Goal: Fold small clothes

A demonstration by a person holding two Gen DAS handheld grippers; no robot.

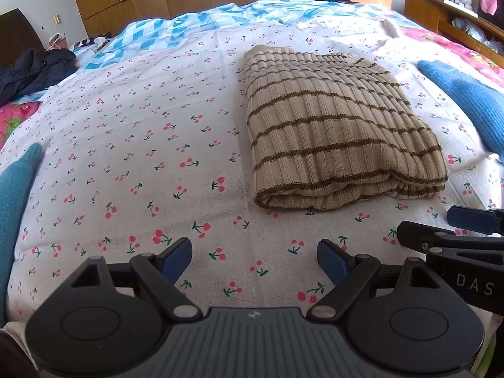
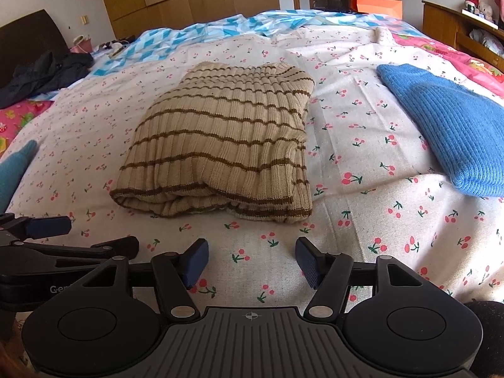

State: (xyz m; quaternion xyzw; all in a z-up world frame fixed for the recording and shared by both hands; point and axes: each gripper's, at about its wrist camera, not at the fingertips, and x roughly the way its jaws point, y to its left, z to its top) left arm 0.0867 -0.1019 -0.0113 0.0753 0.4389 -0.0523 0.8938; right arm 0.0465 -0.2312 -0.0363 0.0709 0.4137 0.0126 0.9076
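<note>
A beige knit garment with brown stripes (image 1: 334, 126) (image 2: 220, 148) lies folded into a thick rectangle on the cherry-print bedspread (image 1: 141, 157) (image 2: 362, 214). My left gripper (image 1: 254, 260) hovers over the sheet in front of the fold, to its left, open with nothing between its blue pads. My right gripper (image 2: 252, 260) hovers in front of the fold's near edge, also open and empty. Each gripper shows at the edge of the other's view: the right one as a blue pad (image 1: 472, 219), the left one as a blue pad (image 2: 47, 225).
A blue knit garment (image 2: 450, 132) (image 1: 466, 100) lies to the right of the striped one. A teal knit piece (image 1: 15, 195) (image 2: 14, 170) sits at the left edge. Dark clothing (image 1: 34, 69) lies far left. Wooden wardrobes and shelves stand behind the bed.
</note>
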